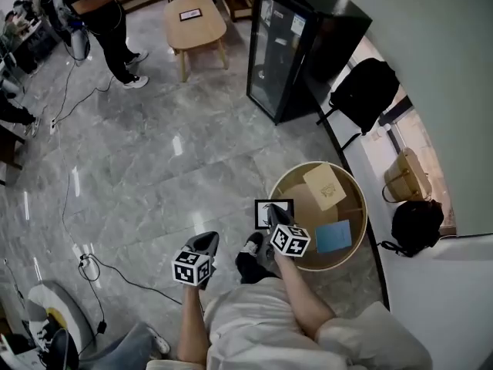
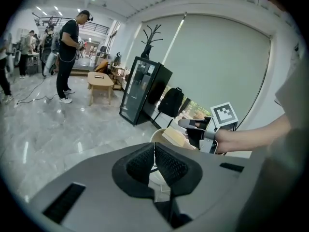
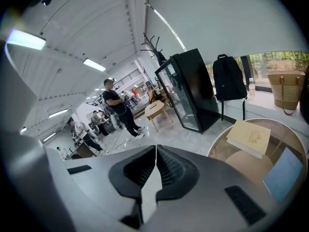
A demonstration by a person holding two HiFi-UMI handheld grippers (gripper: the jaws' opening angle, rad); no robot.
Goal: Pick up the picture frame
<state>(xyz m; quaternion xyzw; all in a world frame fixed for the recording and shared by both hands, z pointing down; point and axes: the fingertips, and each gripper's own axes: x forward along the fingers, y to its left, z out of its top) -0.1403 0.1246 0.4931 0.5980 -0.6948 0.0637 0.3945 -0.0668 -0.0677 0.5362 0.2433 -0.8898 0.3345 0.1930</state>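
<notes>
The picture frame [image 1: 281,204], black with a white picture, sits at the left edge of the round wooden table [image 1: 285,179]. My right gripper [image 1: 275,210] hangs over it with its jaws together and covers part of it. In the right gripper view its jaws [image 3: 155,150] meet at the tips, nothing is gripped, and the frame is out of sight. My left gripper [image 1: 211,238] is over the floor to the left of the table, shut and empty; its jaws [image 2: 154,146] point toward the table rim [image 2: 157,135] and the right gripper [image 2: 190,124].
A beige book [image 1: 324,186] and a blue notebook [image 1: 333,237] lie on the table. A black glass cabinet [image 1: 293,45] stands behind it, with a backpack [image 1: 363,91] and bags [image 1: 416,226] along the window. A cable [image 1: 115,272] crosses the floor. A person [image 1: 100,14] stands near a small wooden table [image 1: 194,21].
</notes>
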